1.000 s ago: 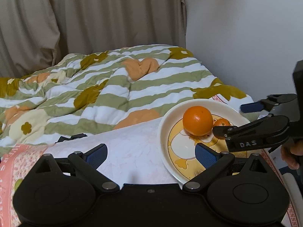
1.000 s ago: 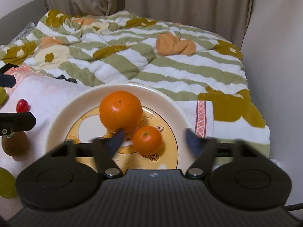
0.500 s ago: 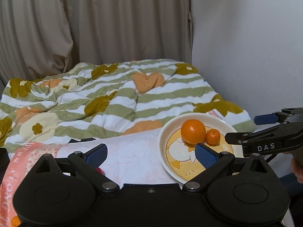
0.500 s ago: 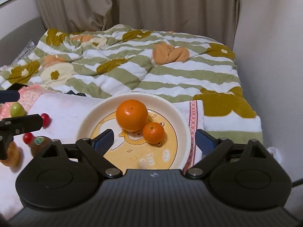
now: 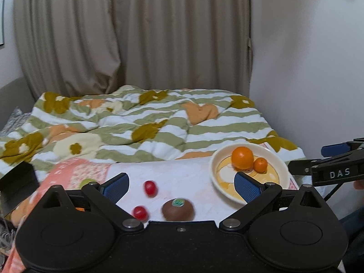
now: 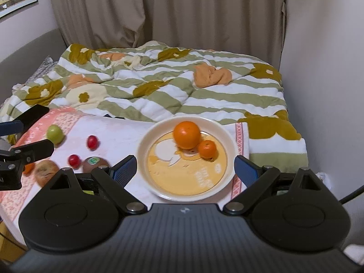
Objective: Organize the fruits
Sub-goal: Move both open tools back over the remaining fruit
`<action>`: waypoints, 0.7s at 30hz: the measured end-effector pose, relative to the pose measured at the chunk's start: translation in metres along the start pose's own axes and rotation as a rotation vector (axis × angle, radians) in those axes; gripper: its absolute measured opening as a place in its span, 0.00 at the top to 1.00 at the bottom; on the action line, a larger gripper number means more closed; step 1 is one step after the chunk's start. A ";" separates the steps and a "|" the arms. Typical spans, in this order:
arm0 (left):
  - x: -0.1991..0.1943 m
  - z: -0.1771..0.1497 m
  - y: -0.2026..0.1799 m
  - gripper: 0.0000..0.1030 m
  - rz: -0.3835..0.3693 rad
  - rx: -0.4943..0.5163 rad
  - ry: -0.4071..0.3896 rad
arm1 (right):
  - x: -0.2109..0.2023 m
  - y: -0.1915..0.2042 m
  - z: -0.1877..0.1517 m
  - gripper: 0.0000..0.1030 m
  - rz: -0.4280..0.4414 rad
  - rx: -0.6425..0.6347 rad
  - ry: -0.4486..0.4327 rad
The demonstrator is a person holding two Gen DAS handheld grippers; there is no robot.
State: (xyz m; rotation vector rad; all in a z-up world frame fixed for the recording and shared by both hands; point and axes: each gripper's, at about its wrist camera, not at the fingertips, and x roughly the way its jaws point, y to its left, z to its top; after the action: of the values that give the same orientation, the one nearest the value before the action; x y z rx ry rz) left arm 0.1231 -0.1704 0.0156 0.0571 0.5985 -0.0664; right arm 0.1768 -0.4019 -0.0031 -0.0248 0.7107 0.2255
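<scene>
A cream plate [image 6: 145, 141] with a yellow cartoon print holds a large orange [image 6: 187, 135] and a small mandarin [image 6: 206, 149], touching each other. My right gripper [image 6: 185, 169] hovers open and empty just in front of the plate. Left of the plate on the white cloth lie two red cherry tomatoes [image 6: 92, 141] [image 6: 74, 160], a kiwi [image 6: 95, 163], a green fruit [image 6: 54, 133] and a brownish fruit [image 6: 45, 171]. My left gripper [image 5: 180, 185] is open and empty above the kiwi [image 5: 178, 209] and the tomatoes [image 5: 150, 187]. The plate [image 5: 215, 159] lies to its right.
A rumpled green-striped quilt [image 6: 159, 86] covers the bed behind the cloth. Beige curtains [image 5: 136, 34] hang at the back and a white wall [image 6: 323, 68] runs close along the right. The right gripper [image 5: 327, 161] reaches in at the left wrist view's right edge.
Both grippers have drawn back and up from the plate, bringing the loose fruits on the cloth into view. The right gripper's fingers have spread wider. The orange and mandarin stay on the plate.
</scene>
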 end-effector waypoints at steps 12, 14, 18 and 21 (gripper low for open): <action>-0.055 -0.038 0.090 0.02 0.071 -0.033 -0.016 | -0.035 0.085 -0.022 0.00 0.004 -0.008 -0.008; -0.058 -0.043 0.108 0.02 0.070 -0.033 -0.007 | -0.038 0.105 -0.026 0.00 -0.004 0.003 -0.009; -0.060 -0.052 0.144 0.02 0.056 -0.018 0.000 | -0.038 0.143 -0.033 0.00 -0.013 0.033 0.003; -0.054 -0.059 0.168 0.02 0.040 -0.003 0.017 | -0.033 0.171 -0.039 0.00 -0.026 0.043 0.019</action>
State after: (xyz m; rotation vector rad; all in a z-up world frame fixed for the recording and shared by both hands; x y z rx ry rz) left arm 0.0591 0.0034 0.0032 0.0668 0.6147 -0.0264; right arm 0.0913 -0.2455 -0.0019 0.0047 0.7335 0.1849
